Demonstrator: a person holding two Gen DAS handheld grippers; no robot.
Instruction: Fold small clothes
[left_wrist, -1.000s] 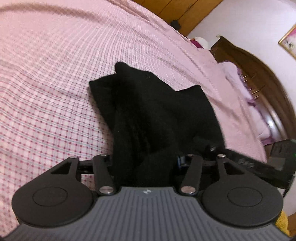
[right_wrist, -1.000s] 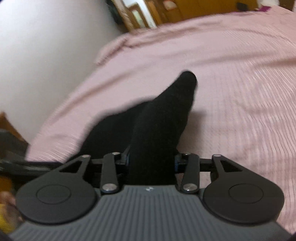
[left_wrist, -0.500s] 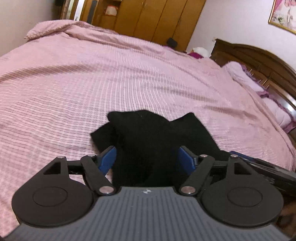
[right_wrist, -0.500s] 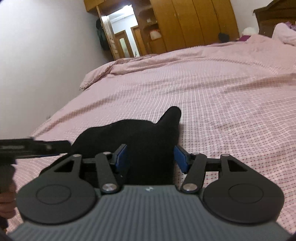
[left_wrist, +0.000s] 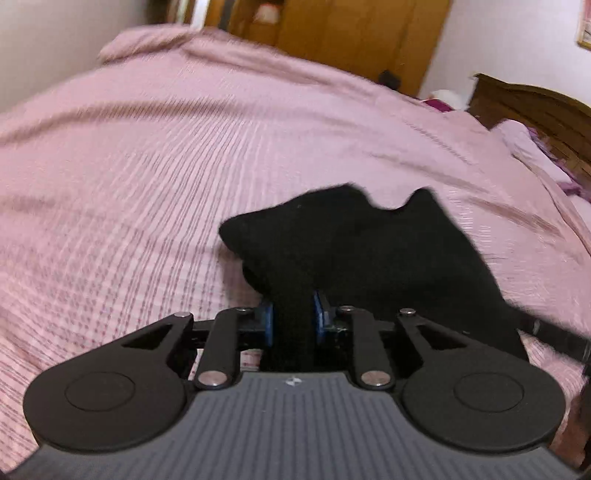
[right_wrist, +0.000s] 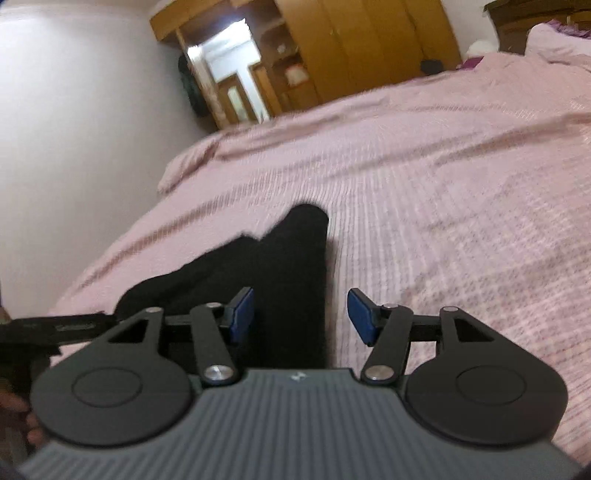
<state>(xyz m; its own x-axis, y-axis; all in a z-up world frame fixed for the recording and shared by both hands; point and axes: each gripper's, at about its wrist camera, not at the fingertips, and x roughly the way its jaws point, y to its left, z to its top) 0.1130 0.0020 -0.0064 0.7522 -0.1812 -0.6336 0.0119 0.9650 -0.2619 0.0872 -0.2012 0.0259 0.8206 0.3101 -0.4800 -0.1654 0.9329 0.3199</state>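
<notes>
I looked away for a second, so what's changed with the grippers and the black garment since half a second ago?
The left gripper has closed, pinching a fold of the black garment. The right gripper has opened wider, its blue pads clear of the cloth. The garment stays on the pink bedspread.

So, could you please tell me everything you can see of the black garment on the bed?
The black garment is a small piece of soft, matte, knit-looking cloth, bunched and partly folded, lying on the pink checked bedspread. Two pointed corners stick up at its far edge. The left gripper is shut on a narrow fold of it between blue pads. In the right wrist view a long band of it runs between the open right gripper fingers, nearer the left pad. Blur hides any seams or labels.
</notes>
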